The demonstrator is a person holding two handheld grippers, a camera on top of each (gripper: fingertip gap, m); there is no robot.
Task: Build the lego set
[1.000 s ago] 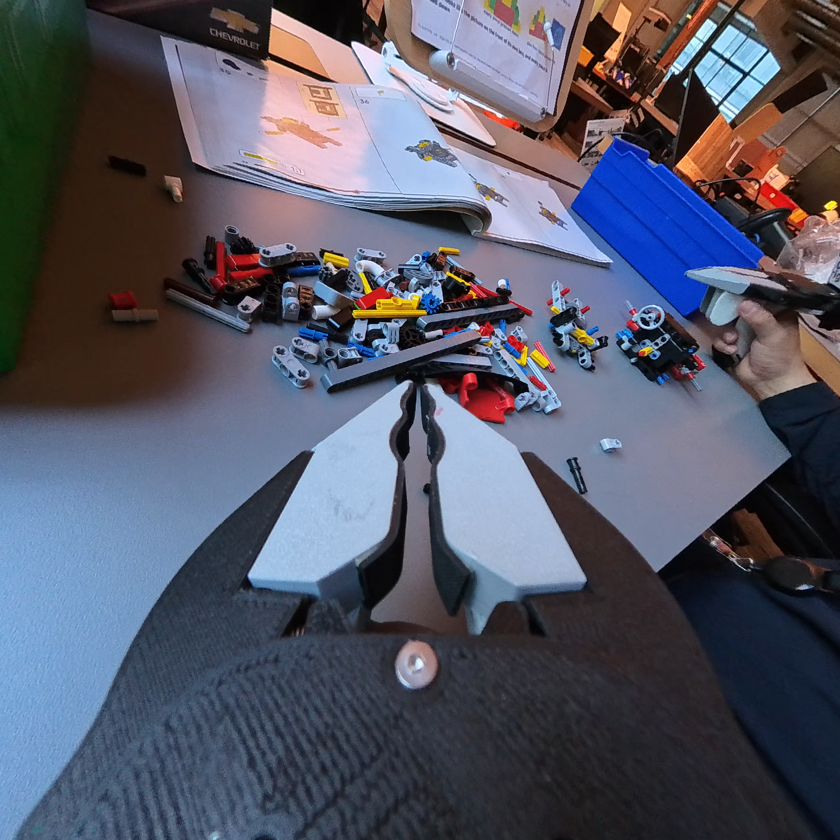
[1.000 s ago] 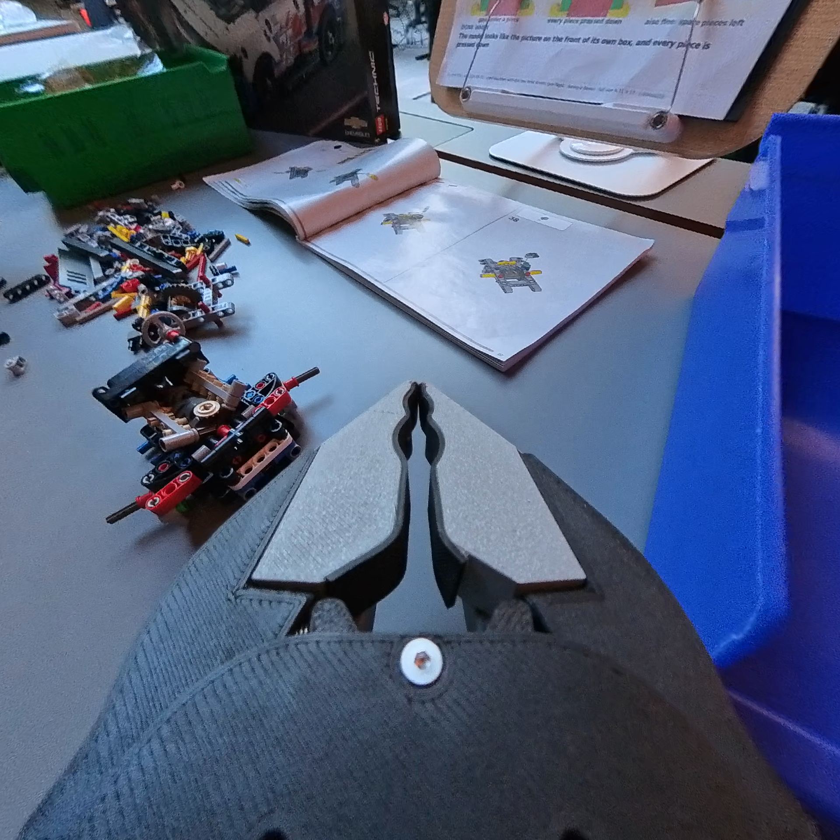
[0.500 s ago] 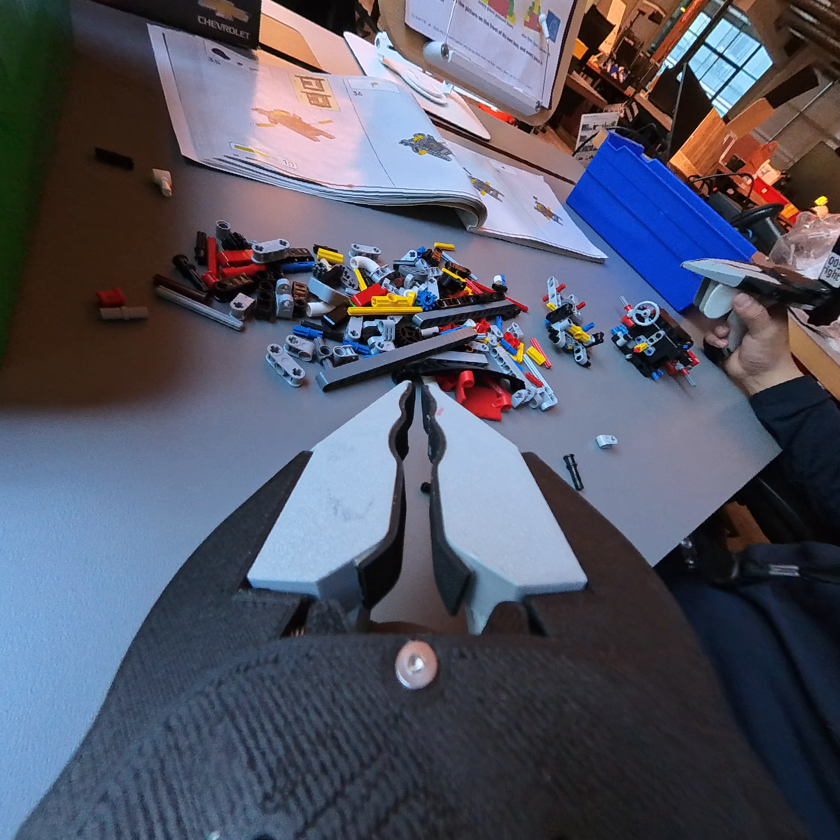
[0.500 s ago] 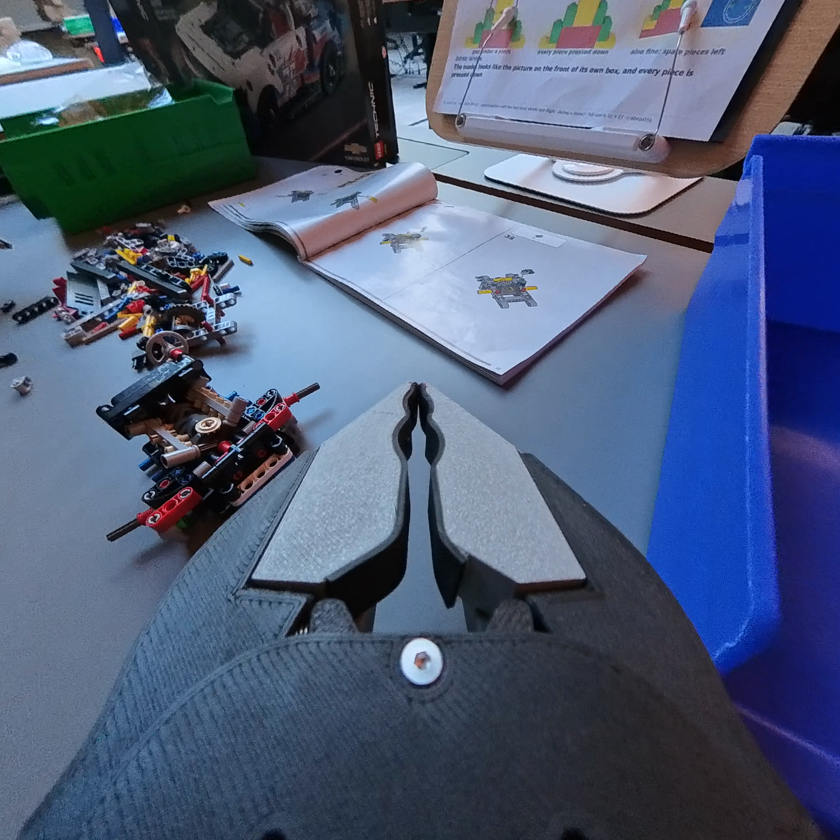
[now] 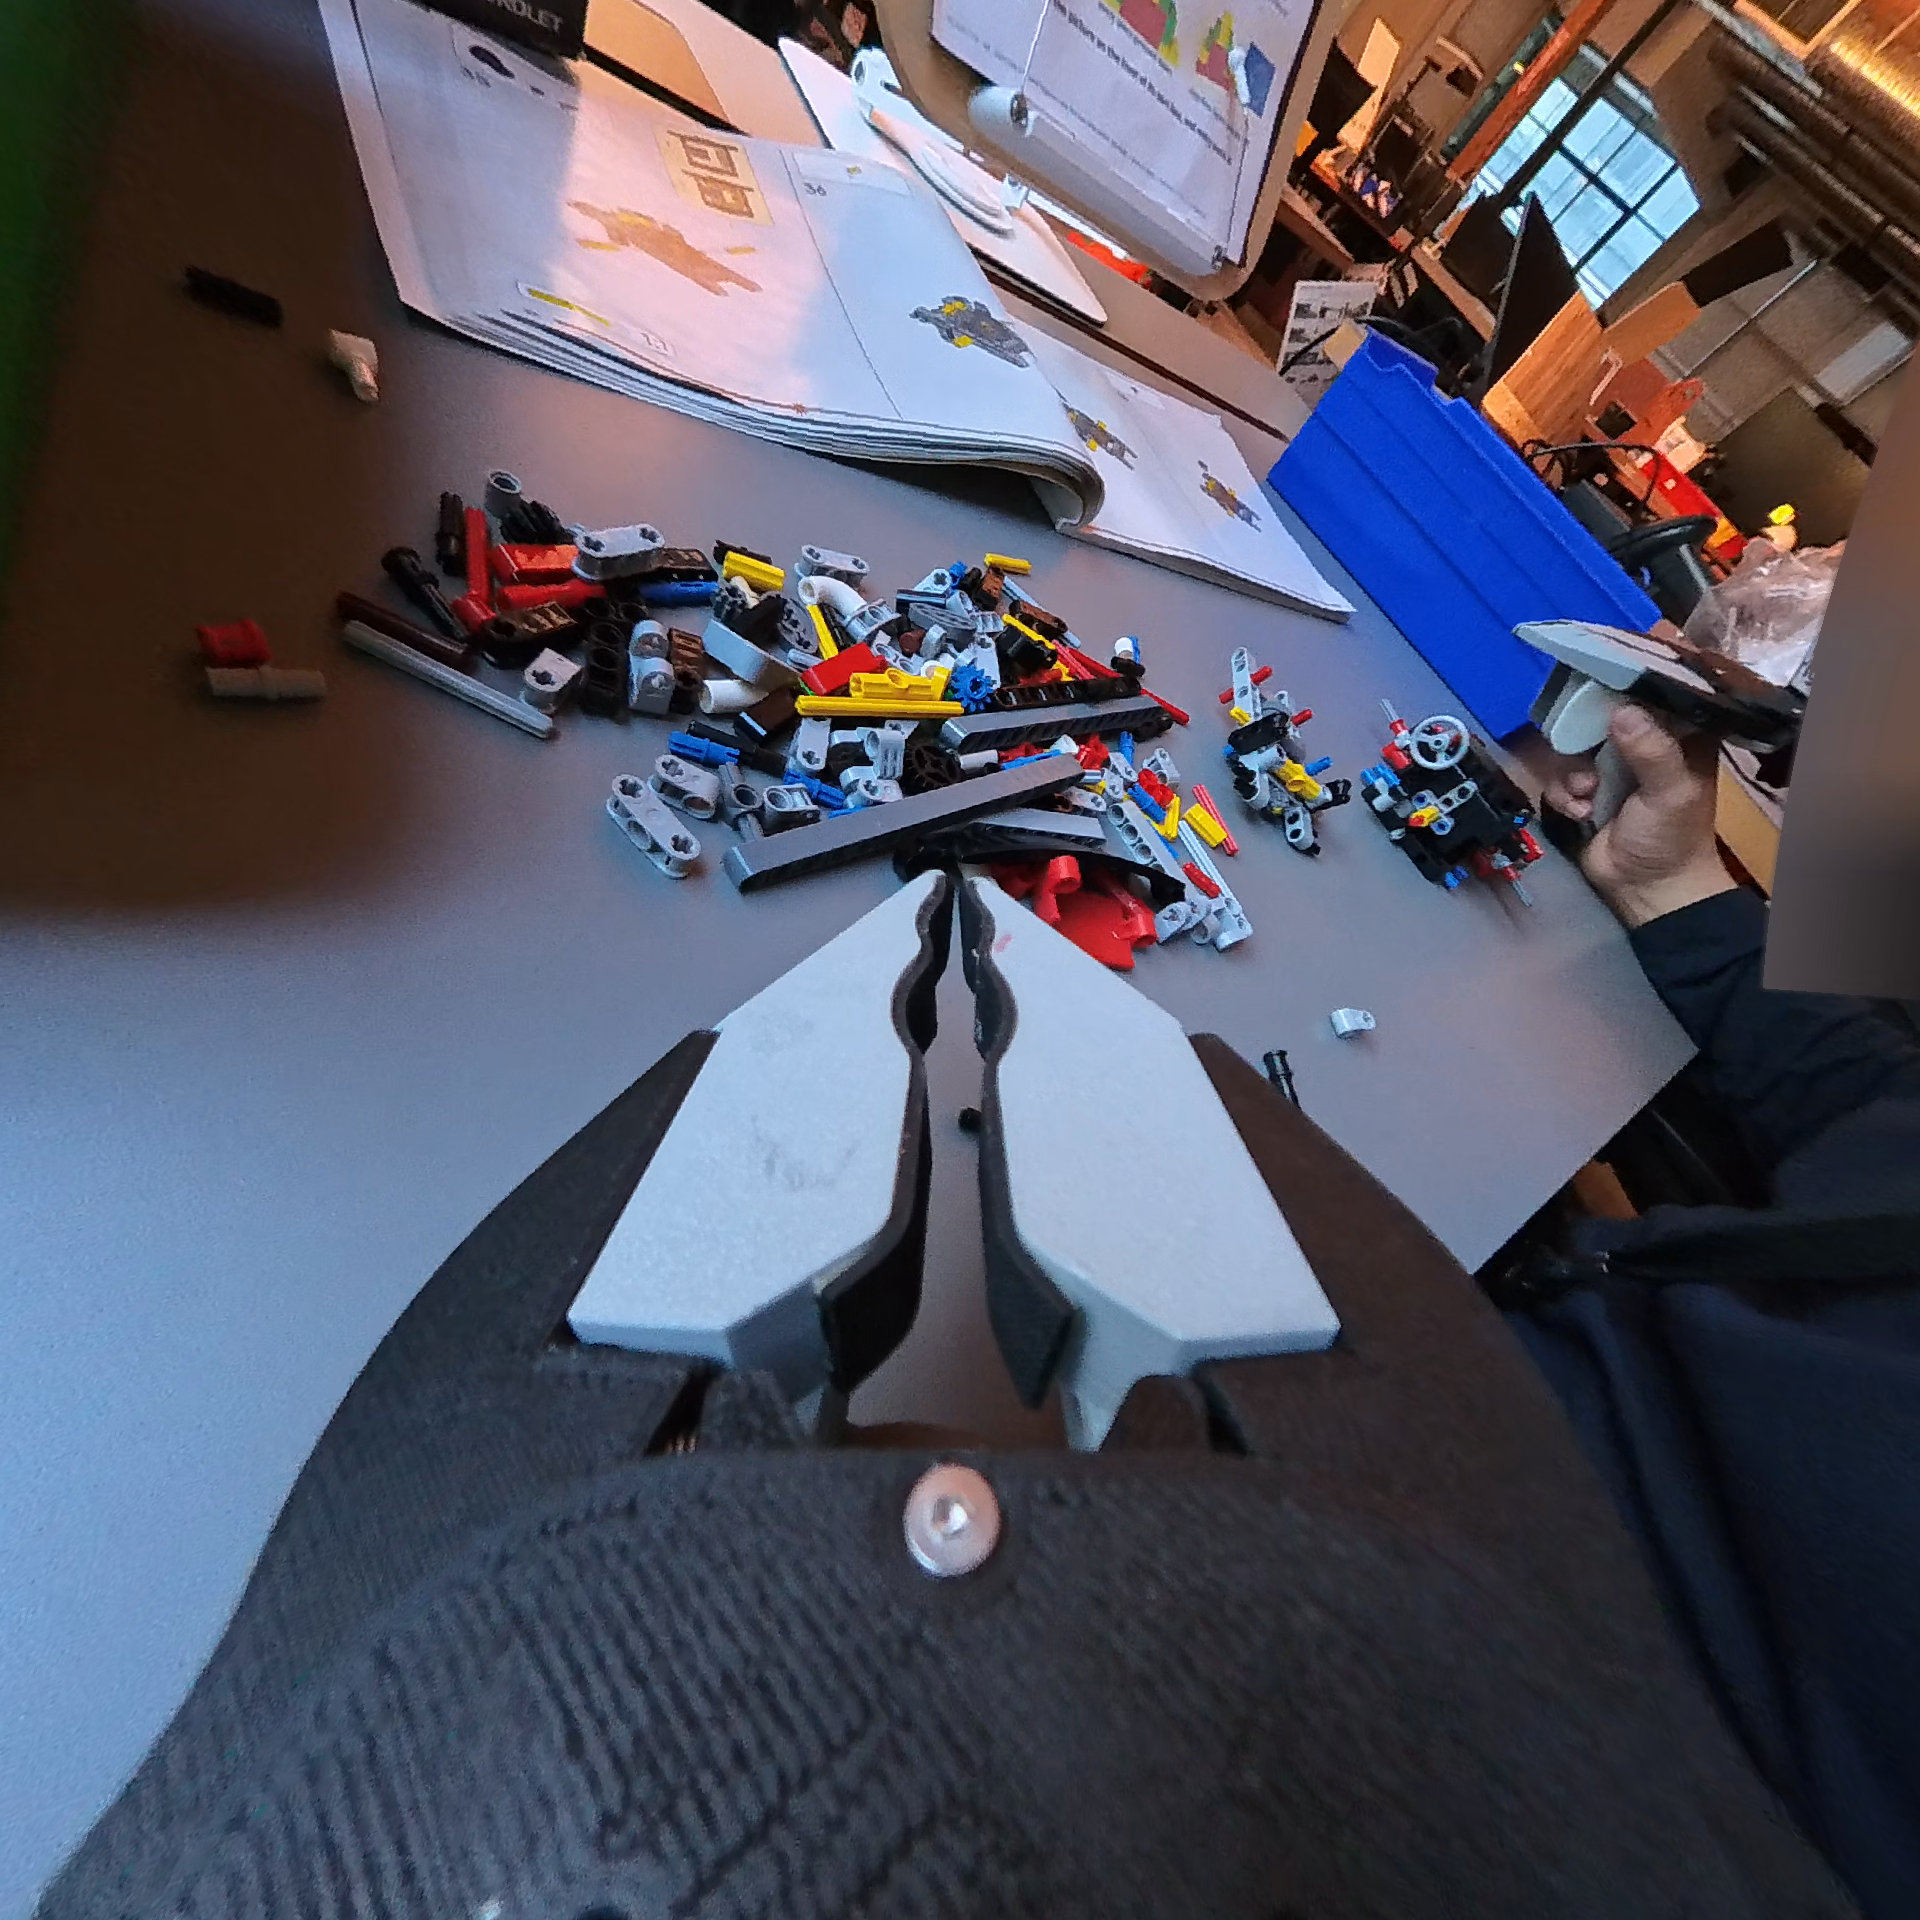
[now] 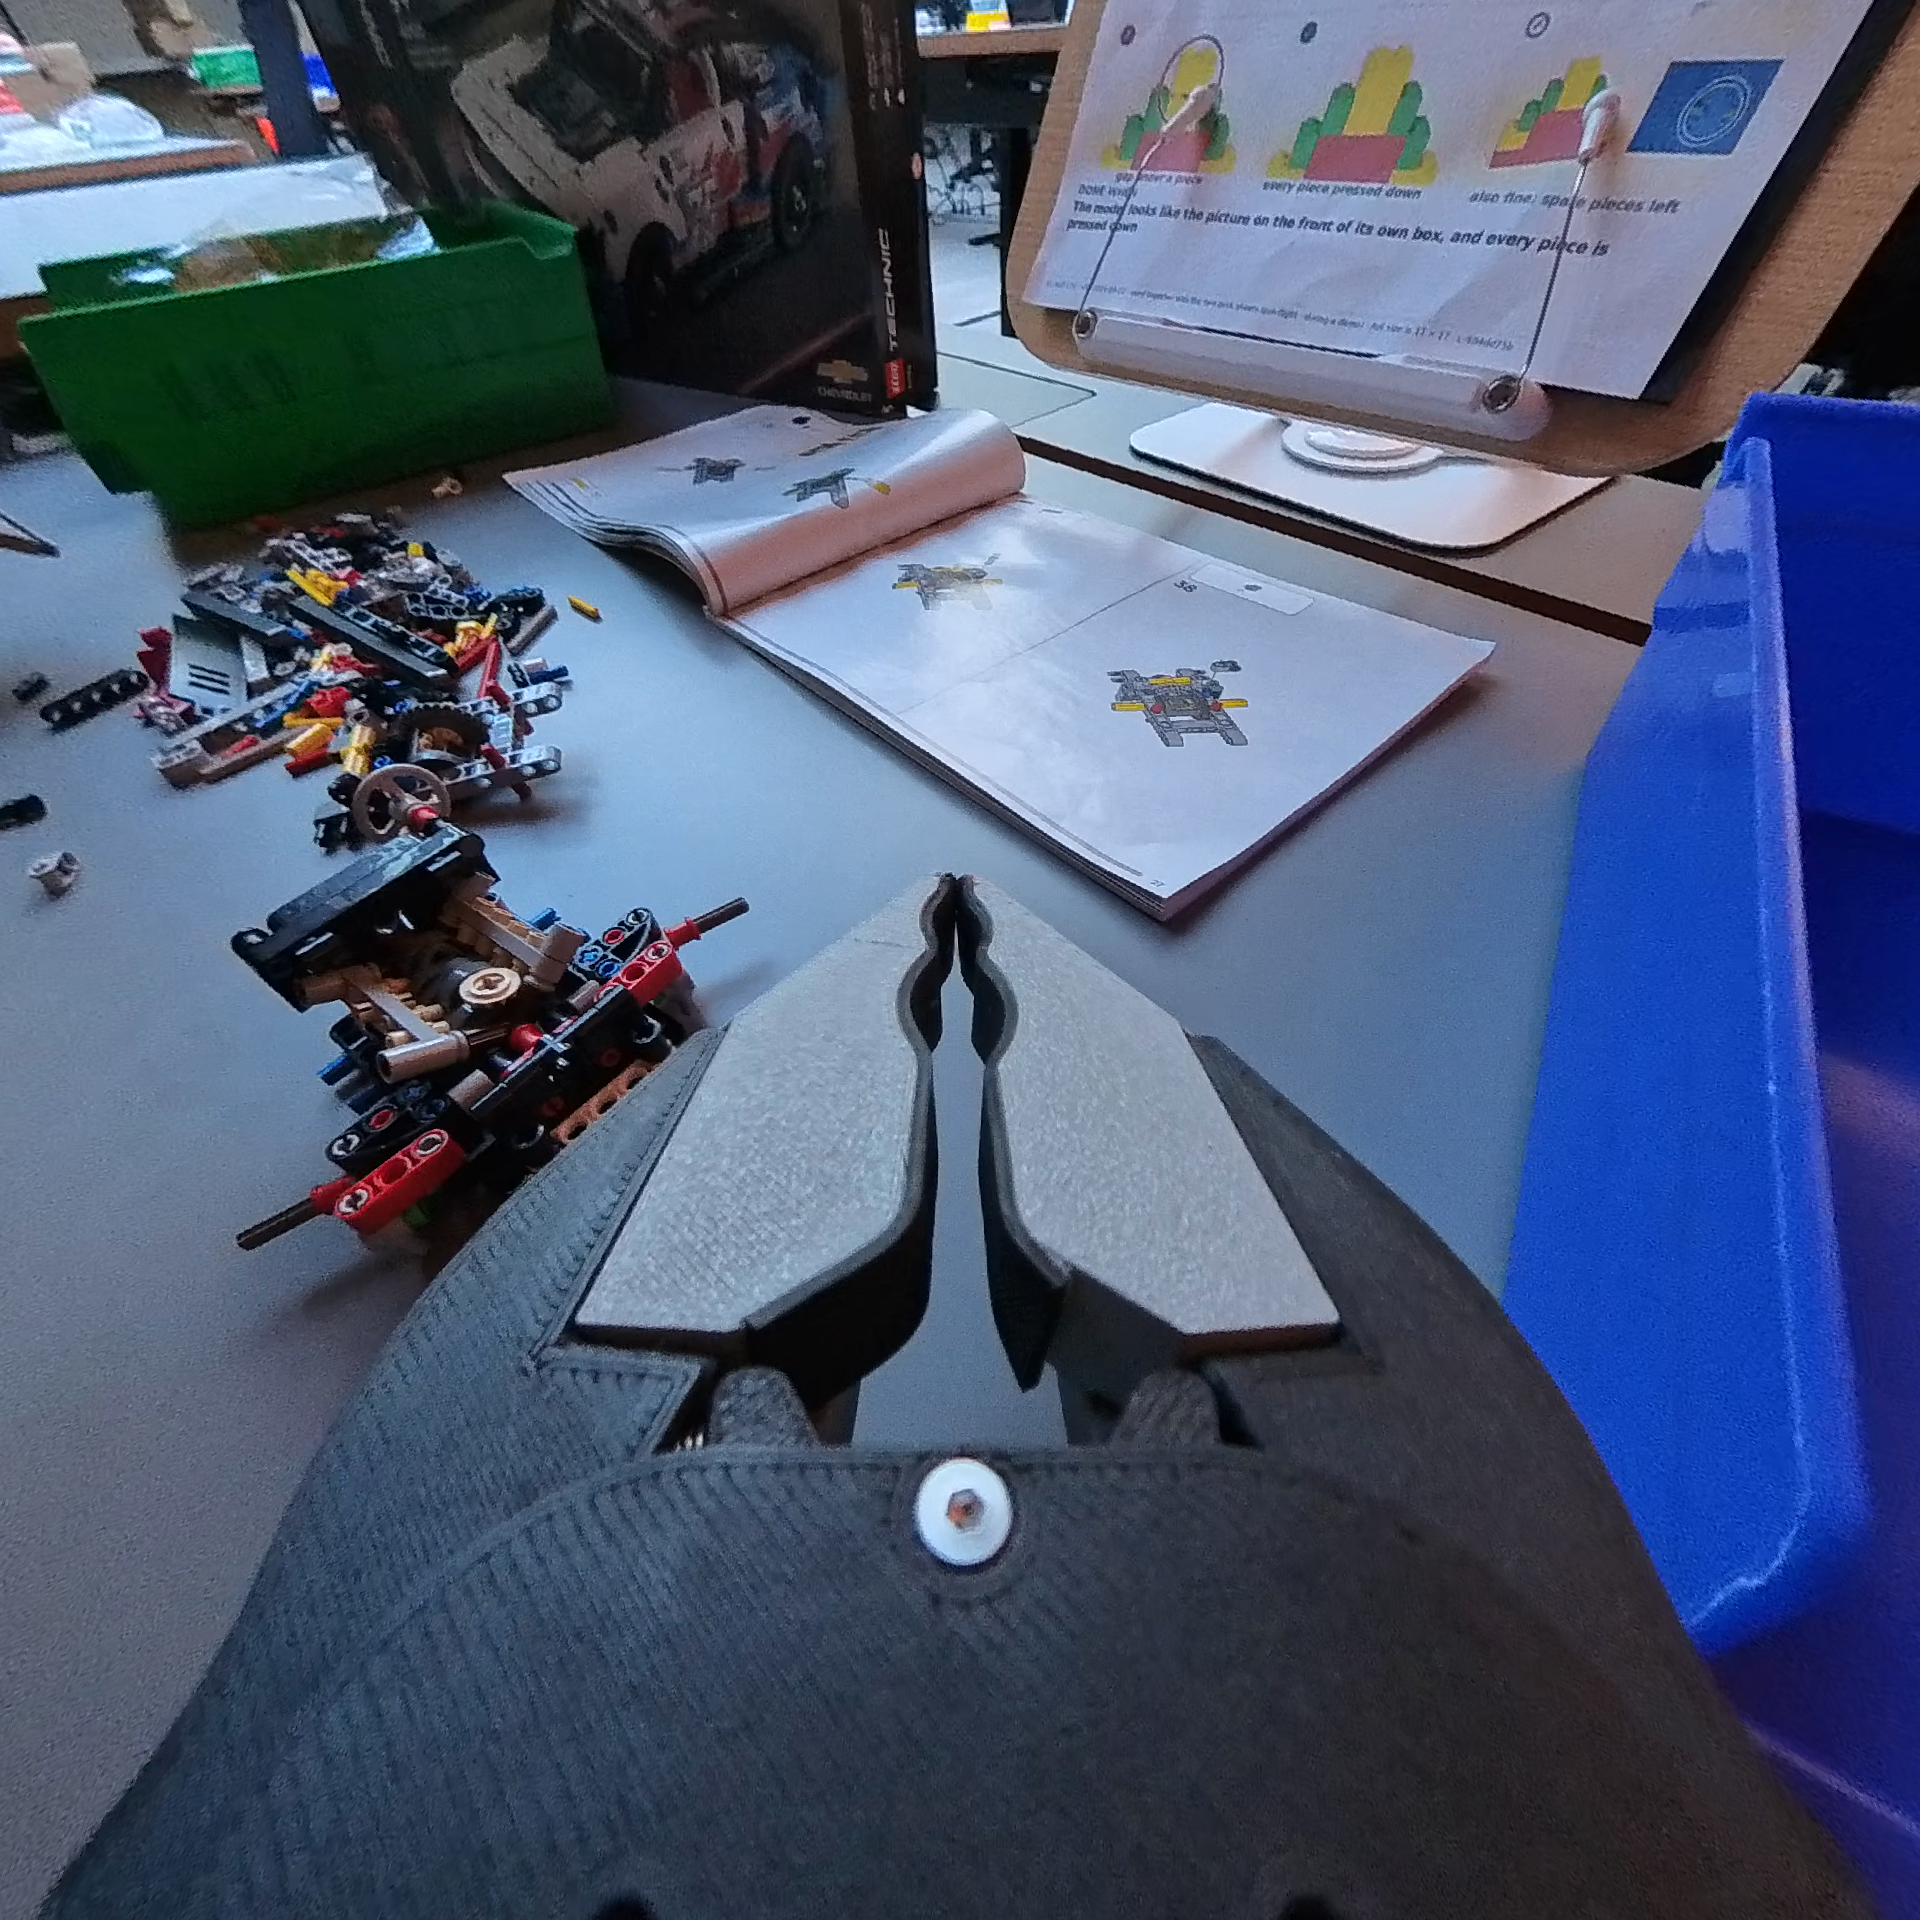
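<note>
My left gripper (image 5: pixel 954 883) is shut with nothing between its pads. It hovers over the grey table just short of a pile of loose building-toy parts (image 5: pixel 862 707). A long dark grey beam (image 5: pixel 904 821) and a red panel (image 5: pixel 1091 904) lie nearest its tips. My right gripper (image 6: pixel 956 883) is shut with nothing between its pads, over bare table. A partly built black, red and tan model (image 6: pixel 468 1029) sits just to its left. The right gripper also shows in the left wrist view (image 5: pixel 1662 675), held by a hand beside the same model (image 5: pixel 1449 800). A smaller sub-assembly (image 5: pixel 1273 764) lies between model and pile.
An open instruction booklet (image 6: pixel 1091 665) lies behind the parts. A blue bin (image 6: pixel 1714 987) stands close on the right, a green bin (image 6: pixel 312 364) at the far left. A dark box (image 6: pixel 675 187) and a sheet stand (image 6: pixel 1434 208) are at the back. Stray small parts (image 5: pixel 1351 1023) lie near the front edge. There is about 45 centimetres between the tips of the two grippers.
Both grippers stay shut. The left wrist view has drifted slightly, so the pile sits a little nearer and more to the left. The right gripper has risen or tilted up a little.
</note>
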